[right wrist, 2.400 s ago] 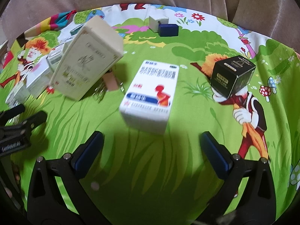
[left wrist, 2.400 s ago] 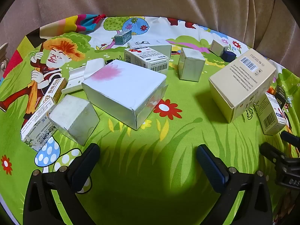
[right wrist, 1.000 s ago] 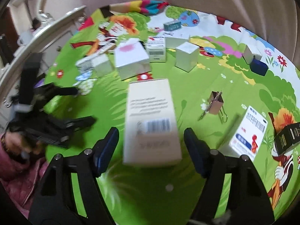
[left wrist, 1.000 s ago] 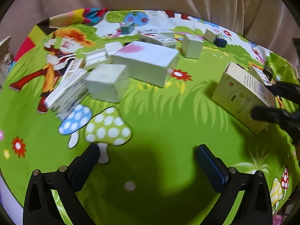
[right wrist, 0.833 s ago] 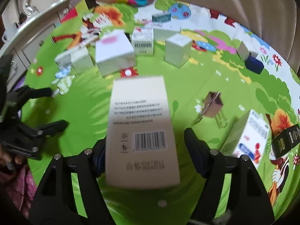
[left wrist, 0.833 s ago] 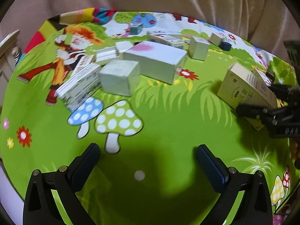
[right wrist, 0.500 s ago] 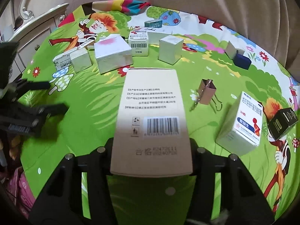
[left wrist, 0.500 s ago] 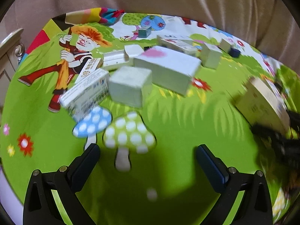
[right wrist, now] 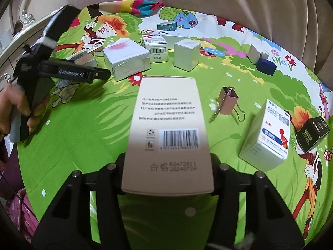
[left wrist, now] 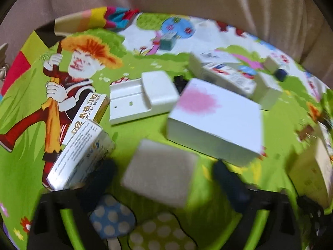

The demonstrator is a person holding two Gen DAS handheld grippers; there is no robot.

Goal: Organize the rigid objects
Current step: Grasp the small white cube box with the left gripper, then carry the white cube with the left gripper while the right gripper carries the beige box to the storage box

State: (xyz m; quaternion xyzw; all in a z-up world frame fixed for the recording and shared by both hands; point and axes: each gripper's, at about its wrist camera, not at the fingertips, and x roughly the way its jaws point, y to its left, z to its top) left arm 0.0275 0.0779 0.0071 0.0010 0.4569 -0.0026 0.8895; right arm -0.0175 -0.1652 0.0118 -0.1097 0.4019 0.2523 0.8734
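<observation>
A small grey-white cube box (left wrist: 160,173), blurred, lies on the green cartoon cloth between the fingers of my left gripper (left wrist: 164,179). The jaws are closing, and a gap shows on both sides of the cube. In the right wrist view, my left gripper (right wrist: 97,75) reaches in from the left, held by a hand (right wrist: 16,108). My right gripper (right wrist: 168,162) is shut on a tall beige box (right wrist: 168,125) with a barcode on its top face. Its fingertips are hidden under the box.
A big white box with a pink blotch (left wrist: 216,116) lies just beyond the cube, with a printed carton (left wrist: 81,156) to its left and a white plastic tray (left wrist: 141,98) behind. A binder clip (right wrist: 226,102), a blue-and-white medicine box (right wrist: 268,135) and a black box (right wrist: 312,133) are right of the beige box.
My left gripper moved forward to the grey-white cube and its jaws narrowed around it. My right gripper closed on the beige box and holds it steady.
</observation>
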